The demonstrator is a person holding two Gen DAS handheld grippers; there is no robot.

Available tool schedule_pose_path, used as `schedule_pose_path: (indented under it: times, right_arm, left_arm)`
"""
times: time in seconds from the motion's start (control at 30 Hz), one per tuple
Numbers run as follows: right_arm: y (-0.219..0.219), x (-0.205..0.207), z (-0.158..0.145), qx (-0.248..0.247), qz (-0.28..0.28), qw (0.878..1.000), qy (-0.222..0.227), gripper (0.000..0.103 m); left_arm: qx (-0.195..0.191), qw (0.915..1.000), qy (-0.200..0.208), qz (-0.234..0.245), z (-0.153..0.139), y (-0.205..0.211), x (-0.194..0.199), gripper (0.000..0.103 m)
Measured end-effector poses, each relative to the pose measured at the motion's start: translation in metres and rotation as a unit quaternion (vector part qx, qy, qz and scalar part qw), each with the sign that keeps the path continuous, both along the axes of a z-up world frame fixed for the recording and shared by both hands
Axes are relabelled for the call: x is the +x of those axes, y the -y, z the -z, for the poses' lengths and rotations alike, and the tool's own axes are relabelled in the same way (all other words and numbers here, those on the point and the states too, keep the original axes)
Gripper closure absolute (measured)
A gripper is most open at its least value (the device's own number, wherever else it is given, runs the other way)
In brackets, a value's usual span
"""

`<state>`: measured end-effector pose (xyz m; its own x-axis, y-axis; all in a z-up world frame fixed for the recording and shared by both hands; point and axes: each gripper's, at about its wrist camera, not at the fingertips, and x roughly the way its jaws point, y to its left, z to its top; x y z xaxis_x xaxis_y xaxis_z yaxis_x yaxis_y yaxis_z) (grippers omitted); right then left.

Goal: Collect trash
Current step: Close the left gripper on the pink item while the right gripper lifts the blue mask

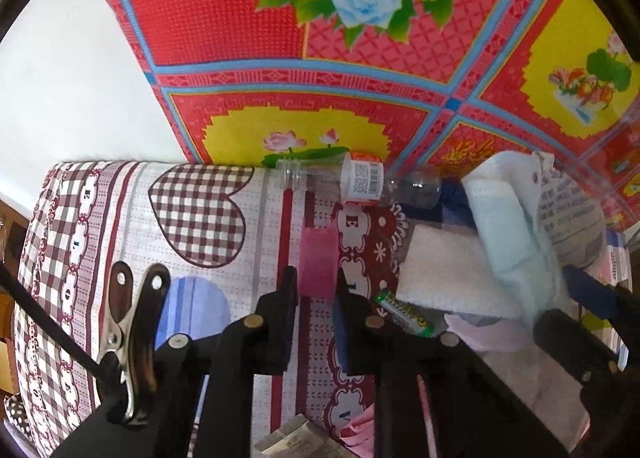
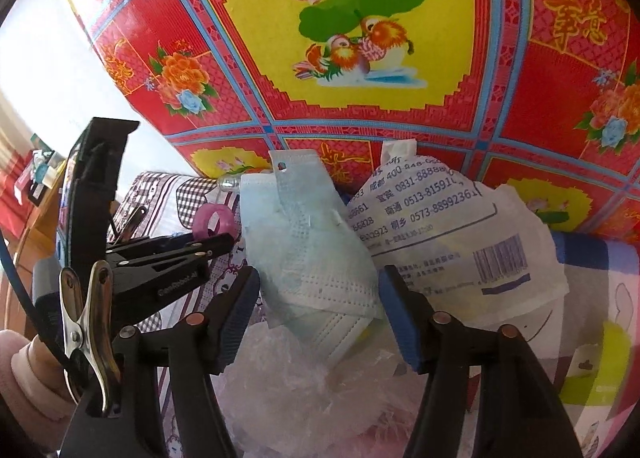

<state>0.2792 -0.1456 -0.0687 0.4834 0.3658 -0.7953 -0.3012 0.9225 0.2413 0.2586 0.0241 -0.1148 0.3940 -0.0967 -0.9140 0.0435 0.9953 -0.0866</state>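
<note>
Surface: patterned bedsheet, littered.
Left gripper: clenched on pink ring.
Right gripper: released, astride face mask.
Remaining: bottle, battery, printed wrapper uncollected.

The tape roll lies between the left gripper's pads; bottle at twelve o'clock behind it, battery at three, mask beyond.

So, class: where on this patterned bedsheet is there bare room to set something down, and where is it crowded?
Free: the bedsheet around the checked heart, left of the pink ring and plastic bottle. Crowded: right of the ring, where face mask, white tissue, battery and printed wrapper pile together.
</note>
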Motion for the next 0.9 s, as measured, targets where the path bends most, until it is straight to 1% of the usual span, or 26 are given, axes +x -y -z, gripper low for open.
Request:
schedule_pose_path:
  times: [0.03, 0.07, 0.1, 0.27, 0.4, 0.47, 0.53, 0.7, 0.8, 0.83, 0.87, 0.9]
  right_arm:
    - [0.000, 0.001, 0.001, 0.001, 0.000, 1.000, 0.000, 0.035]
    - [-0.001, 0.001, 0.002, 0.001, 0.001, 1.000, -0.001, 0.032]
    - [-0.002, 0.002, 0.003, 0.001, 0.001, 1.000, -0.002, 0.031]
    - [-0.007, 0.004, 0.006, -0.005, 0.002, 1.000, -0.005, 0.031]
    - [-0.017, 0.008, 0.015, -0.008, 0.003, 1.000, -0.007, 0.031]
    - [-0.018, 0.008, 0.017, -0.008, 0.003, 1.000, -0.009, 0.031]
    - [-0.018, 0.007, 0.019, -0.008, 0.003, 1.000, -0.009, 0.031]
    - [-0.025, 0.009, 0.025, -0.009, 0.001, 1.000, -0.009, 0.031]
    - [-0.025, 0.009, 0.026, -0.008, 0.002, 1.000, -0.011, 0.031]
    - [-0.026, 0.009, 0.027, -0.008, 0.003, 1.000, -0.012, 0.031]
    - [-0.024, 0.010, 0.027, -0.007, 0.004, 1.000, -0.013, 0.031]
    - [-0.025, 0.011, 0.028, -0.006, 0.006, 1.000, -0.016, 0.031]
  left_arm:
    - [0.000, 1.0000, 0.002, 0.001, -0.006, 0.005, 0.000, 0.087]
    - [0.000, 1.0000, 0.004, 0.002, -0.007, 0.004, -0.001, 0.087]
    - [0.000, 1.0000, 0.006, 0.003, -0.009, 0.003, -0.003, 0.087]
    - [0.003, 1.0000, 0.007, 0.006, -0.009, 0.001, -0.007, 0.087]
    - [0.000, 1.0000, 0.004, -0.009, -0.004, 0.001, -0.001, 0.085]
    - [-0.003, 0.9999, 0.007, -0.015, -0.001, -0.001, 0.004, 0.080]
    - [-0.006, 0.9997, 0.008, -0.020, -0.001, -0.002, 0.009, 0.078]
    - [-0.012, 0.9993, 0.010, -0.034, 0.002, -0.005, 0.024, 0.076]
    - [-0.015, 0.9994, 0.008, -0.031, 0.004, -0.003, 0.028, 0.076]
    - [-0.016, 0.9994, 0.011, -0.029, 0.003, -0.003, 0.029, 0.079]
    - [-0.018, 0.9994, 0.013, -0.025, 0.003, -0.002, 0.030, 0.085]
    - [-0.019, 0.9995, 0.013, -0.022, 0.003, -0.002, 0.029, 0.087]
